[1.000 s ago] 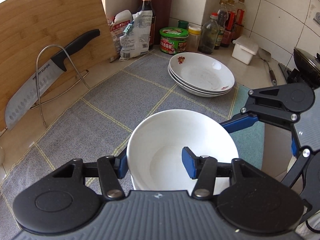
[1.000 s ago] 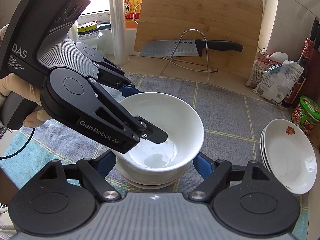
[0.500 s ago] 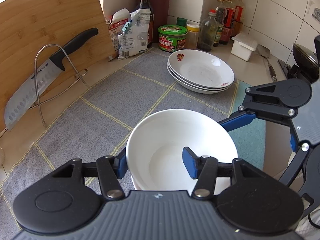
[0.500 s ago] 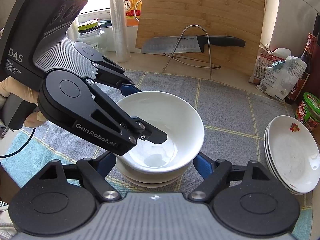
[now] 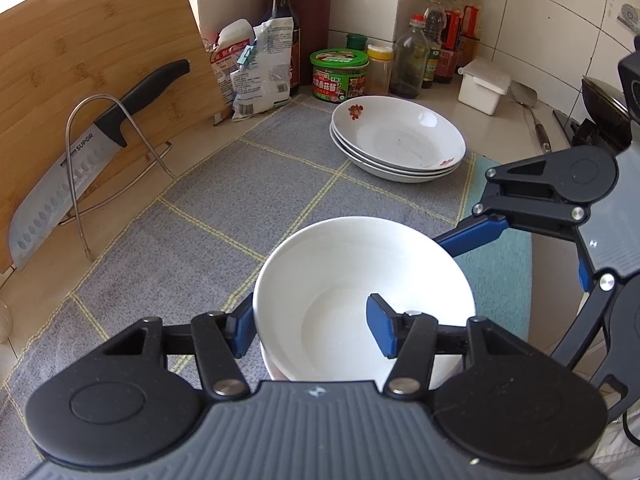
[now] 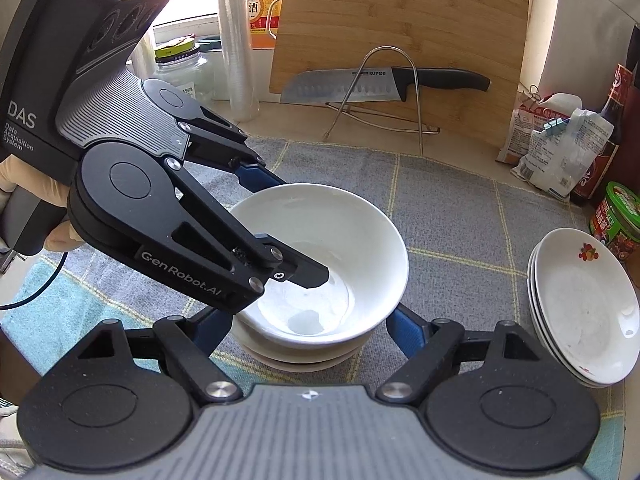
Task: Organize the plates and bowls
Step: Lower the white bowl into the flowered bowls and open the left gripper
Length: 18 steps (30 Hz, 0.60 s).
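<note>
White china is sitting between my fingers: the top bowl [image 5: 360, 264] is resting nested on the lower bowls [image 6: 300, 356], in the middle of the grey cloth [image 5: 200, 208] that is covering the surface [image 5: 44, 280]. My left hand-held gripper [image 5: 312, 330] is straddling the near-left wall of that top bowl, one finger outside and one inside. Its jaws have just been opening, and I am judging them loose now and no longer pinching. My right hand-held gripper [image 6: 308, 330] is reaching around the foot of the stack with a finger on each side. I cannot tell whether it is pressing on the bowls or only bracketing them.

I am worrying about the way out. If I am lifting the left one away at a slant, the inner finger could be hooking the rim and tipping or dragging the top bowl off its seat. If the right fingers are nudging the bottom bowl while I am pulling back, the whole pile could be sliding on the cloth.

I am counting three bowls in the pile, as far as the rims are showing, three plates [image 5: 400, 136] stacked at the far right of the cloth, and two hand-held grippers.
</note>
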{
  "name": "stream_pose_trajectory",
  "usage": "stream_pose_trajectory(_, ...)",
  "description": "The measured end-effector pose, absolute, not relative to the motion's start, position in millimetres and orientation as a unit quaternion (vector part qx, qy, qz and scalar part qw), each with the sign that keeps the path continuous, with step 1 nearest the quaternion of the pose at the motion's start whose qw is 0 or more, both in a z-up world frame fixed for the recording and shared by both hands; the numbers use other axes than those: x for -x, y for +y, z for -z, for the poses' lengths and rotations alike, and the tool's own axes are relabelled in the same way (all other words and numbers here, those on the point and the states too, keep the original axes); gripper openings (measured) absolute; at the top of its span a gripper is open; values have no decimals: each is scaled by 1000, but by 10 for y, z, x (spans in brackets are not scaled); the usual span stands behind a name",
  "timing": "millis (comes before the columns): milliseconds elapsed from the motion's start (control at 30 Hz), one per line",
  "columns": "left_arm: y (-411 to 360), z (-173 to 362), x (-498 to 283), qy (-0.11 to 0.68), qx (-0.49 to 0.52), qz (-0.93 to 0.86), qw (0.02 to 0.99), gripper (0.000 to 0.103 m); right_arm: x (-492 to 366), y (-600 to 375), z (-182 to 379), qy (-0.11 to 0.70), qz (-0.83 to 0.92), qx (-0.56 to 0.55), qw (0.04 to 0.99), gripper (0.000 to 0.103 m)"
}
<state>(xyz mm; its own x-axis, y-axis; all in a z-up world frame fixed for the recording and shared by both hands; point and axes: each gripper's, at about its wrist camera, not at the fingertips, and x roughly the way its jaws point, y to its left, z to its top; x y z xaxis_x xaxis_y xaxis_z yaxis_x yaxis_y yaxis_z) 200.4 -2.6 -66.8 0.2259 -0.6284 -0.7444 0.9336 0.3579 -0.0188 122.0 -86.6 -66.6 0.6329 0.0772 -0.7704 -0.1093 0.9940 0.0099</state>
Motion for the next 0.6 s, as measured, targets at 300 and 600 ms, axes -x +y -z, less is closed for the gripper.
stream_pose_trajectory(300,-8,679,-1985,339,-223,521,751,63,-1229,-862,690,427,-51,14,903,88)
stream_pose_trajectory(600,196,573,-1983,325,-189,513,772,72,-1130,-923,617,408,-51,4,912,103)
